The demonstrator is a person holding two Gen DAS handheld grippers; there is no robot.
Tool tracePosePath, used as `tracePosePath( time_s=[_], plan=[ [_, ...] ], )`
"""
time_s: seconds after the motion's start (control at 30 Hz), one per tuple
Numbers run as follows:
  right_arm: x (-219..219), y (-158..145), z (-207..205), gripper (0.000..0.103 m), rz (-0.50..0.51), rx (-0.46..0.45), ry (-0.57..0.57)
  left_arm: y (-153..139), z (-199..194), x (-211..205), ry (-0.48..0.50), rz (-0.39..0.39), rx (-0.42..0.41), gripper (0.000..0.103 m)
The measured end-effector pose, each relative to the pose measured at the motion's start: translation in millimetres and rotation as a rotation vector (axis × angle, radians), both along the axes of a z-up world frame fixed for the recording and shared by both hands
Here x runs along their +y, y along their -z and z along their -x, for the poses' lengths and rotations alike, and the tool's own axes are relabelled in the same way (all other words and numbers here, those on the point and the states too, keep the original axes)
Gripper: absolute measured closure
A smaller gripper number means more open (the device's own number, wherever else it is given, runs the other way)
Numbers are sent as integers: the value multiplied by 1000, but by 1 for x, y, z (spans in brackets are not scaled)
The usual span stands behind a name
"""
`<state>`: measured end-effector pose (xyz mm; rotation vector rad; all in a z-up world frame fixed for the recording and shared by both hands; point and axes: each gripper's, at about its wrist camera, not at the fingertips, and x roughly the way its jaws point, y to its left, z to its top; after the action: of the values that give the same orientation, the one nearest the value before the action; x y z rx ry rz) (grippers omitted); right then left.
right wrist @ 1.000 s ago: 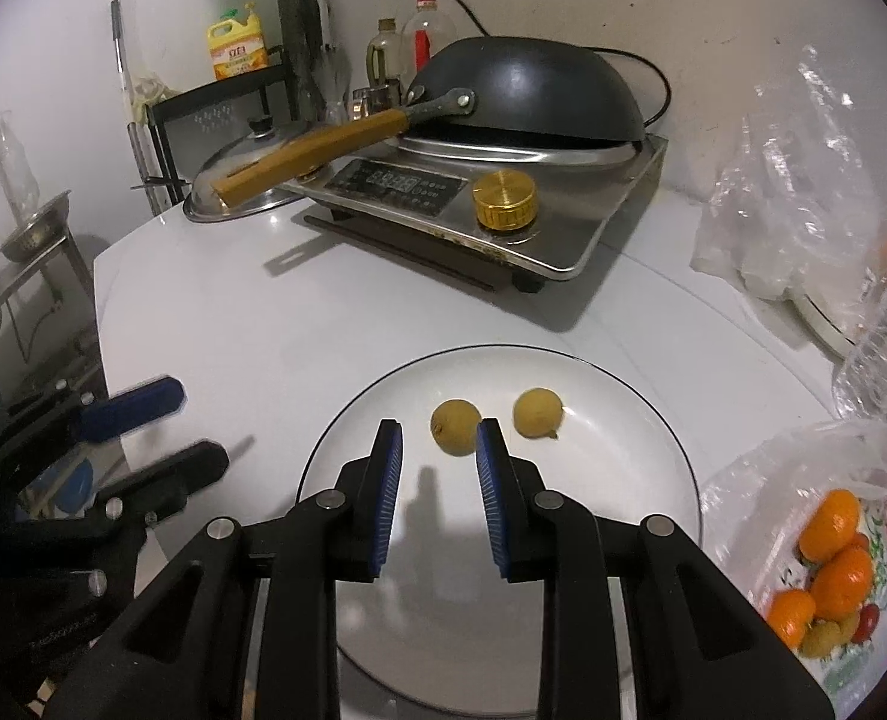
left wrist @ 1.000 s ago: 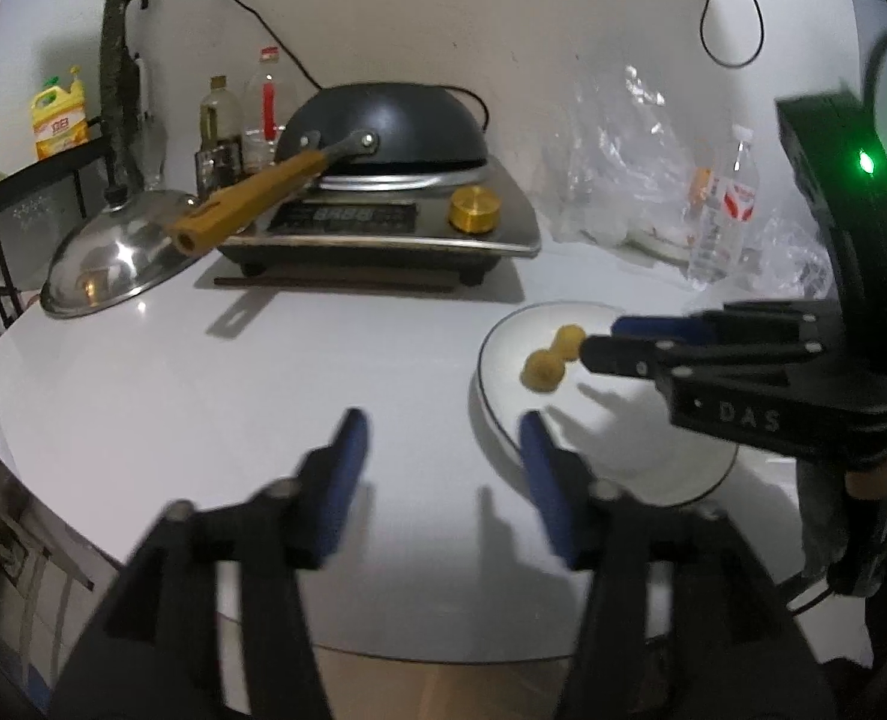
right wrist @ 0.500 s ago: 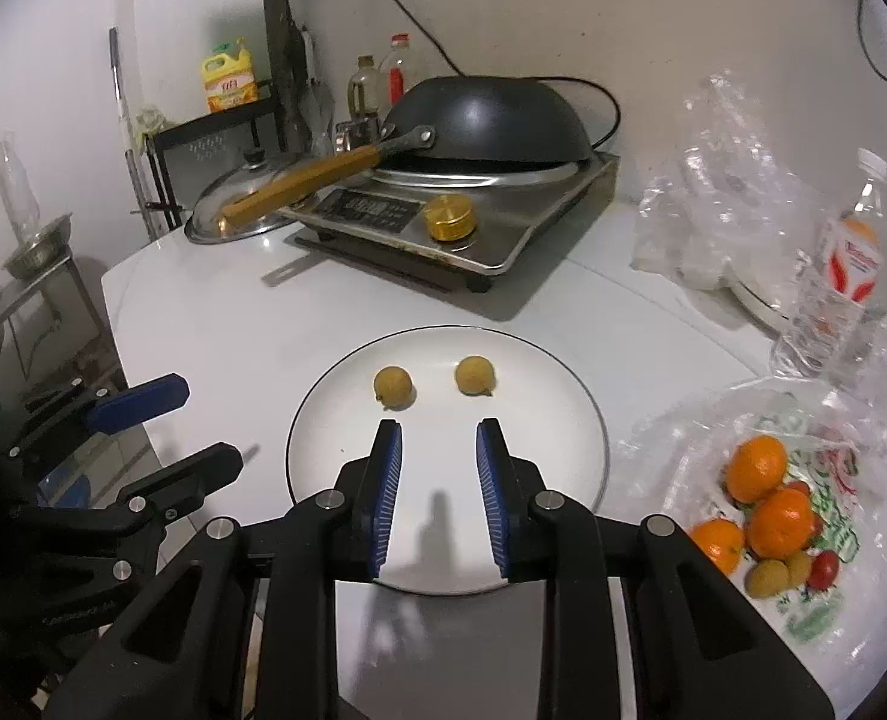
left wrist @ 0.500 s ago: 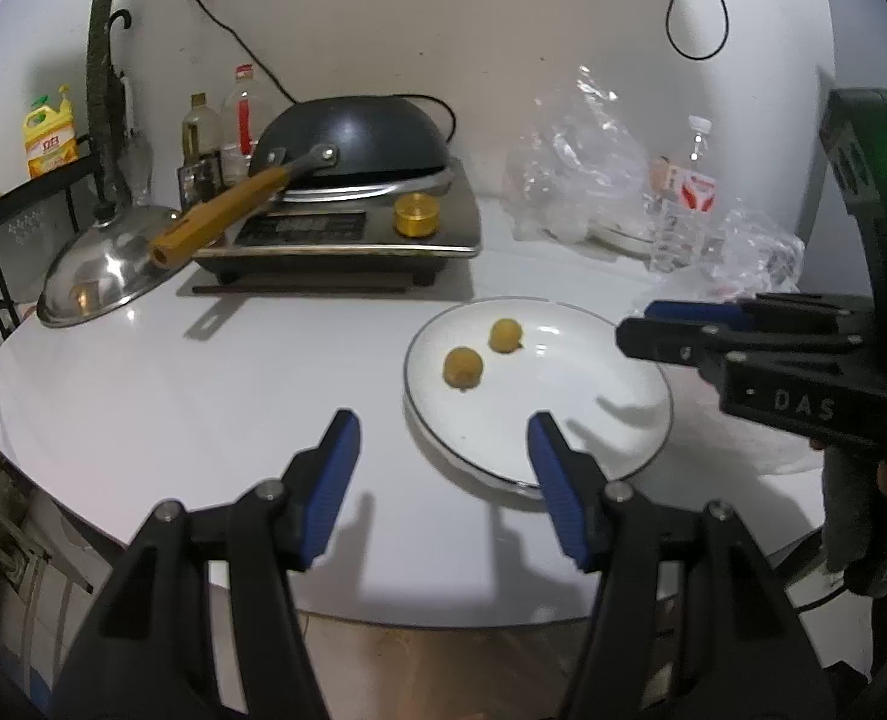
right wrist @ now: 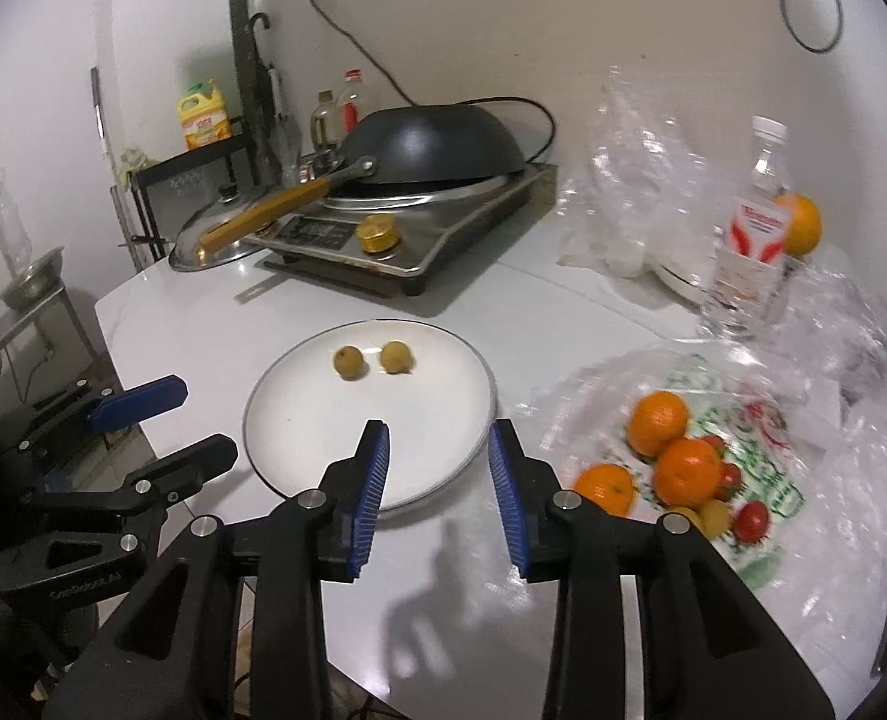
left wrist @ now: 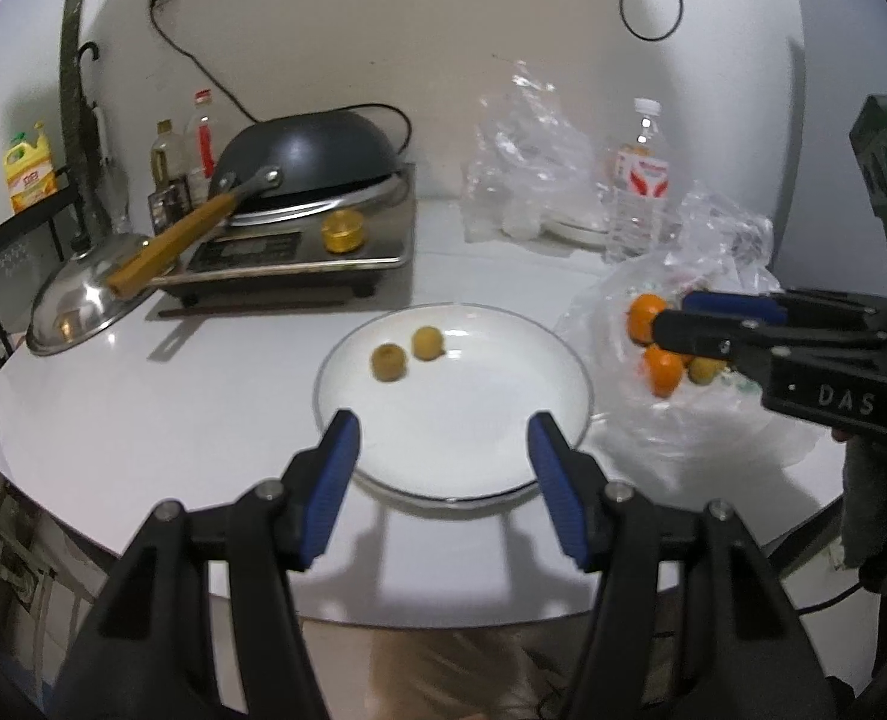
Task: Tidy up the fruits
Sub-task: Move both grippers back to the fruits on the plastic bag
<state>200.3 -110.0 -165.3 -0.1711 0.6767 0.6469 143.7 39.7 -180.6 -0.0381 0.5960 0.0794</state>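
**Fruit bag to the right of the plate, nearer the right gripper**

Round white plate with a thin dark rim taken as the landmark, near the front edge of the white round table. On its far half, two small yellow-brown round fruits, side by side and just apart. To the plate's right, close beside its rim, a crumpled clear plastic bag with green and red print, lying open and flat. On the bag, a cluster of orange mandarins, small red fruits and a yellowish one, touching one another.

Right gripper with blue pads released, jaws apart, nothing between them; hovering over the plate's near right rim, pointing forward. From there, the mandarin cluster off to the right and slightly ahead, near. From the left wrist view, the right gripper's tips seen overlapping the mandarins, so probably above the bag's edge or close to it.

Left gripper with blue pads also released and empty, jaws wide, framing the plate's near rim; bag well off to its right, beyond the plate.

Judged nearer to the bagged fruit: the right gripper. Likely next: swing right over the cluster, close on a single mandarin, carry left to the plate. Round fruit, no long axis to align; risk of pinching loose plastic or neighbouring fruit.

Behind the plate: silver induction cooker with a dark upturned wok.
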Motion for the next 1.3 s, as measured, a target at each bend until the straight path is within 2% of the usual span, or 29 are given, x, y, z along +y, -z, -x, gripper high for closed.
tracePosePath(
  time_s=[0.43,1.3],
  plan=[
    [-69,5,-9,66,-30,1,76,-7,-23,-60,65,-41,10,43],
    [-151,30,-44,66,-58,58,171,5,-84,-141,173,-104,74,43]
  ],
)
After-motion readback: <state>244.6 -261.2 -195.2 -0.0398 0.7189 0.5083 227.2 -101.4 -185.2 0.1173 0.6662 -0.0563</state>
